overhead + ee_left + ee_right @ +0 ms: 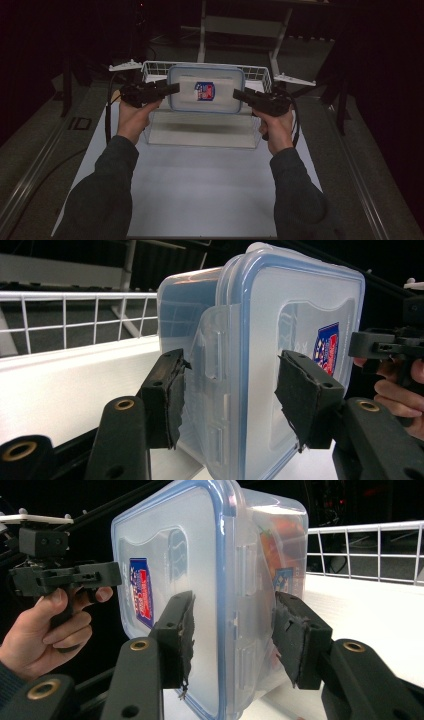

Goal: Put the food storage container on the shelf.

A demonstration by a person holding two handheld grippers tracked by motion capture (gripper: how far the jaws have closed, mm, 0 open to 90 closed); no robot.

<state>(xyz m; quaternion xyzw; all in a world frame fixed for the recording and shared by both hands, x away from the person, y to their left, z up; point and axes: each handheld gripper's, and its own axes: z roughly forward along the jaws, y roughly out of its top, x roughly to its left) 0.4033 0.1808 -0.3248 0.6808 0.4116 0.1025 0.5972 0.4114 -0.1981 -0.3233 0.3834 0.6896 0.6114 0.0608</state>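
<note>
While my two grippers are flanking it, the clear plastic container [206, 90] with its blue-rimmed snap lid is hanging in the air above the white wire basket [257, 75], its shadow falling on the basket's floor. A red, white and blue sticker [204, 91] is sitting in the middle of the lid; its writing is too small for me to read. Through the wall in my right gripper view I am seeing something orange inside, and a small blue label [283, 578], also unreadable.

My left gripper [230, 395] is straddling the container's left end, one pad [165, 395] against the body side and the other over the lid face, with the locking flap lying between them. My right gripper [234, 630] is doing the same at the right end. Whether the pads are actually pressing on the plastic I cannot tell, though nothing else is touching the container.

My left hand [134, 119] and right hand [278, 129] are coming up from dark sleeves. Below, a white table [200, 195] is carrying the basket, and the room around it is lying dark, with a pale frame standing behind.
</note>
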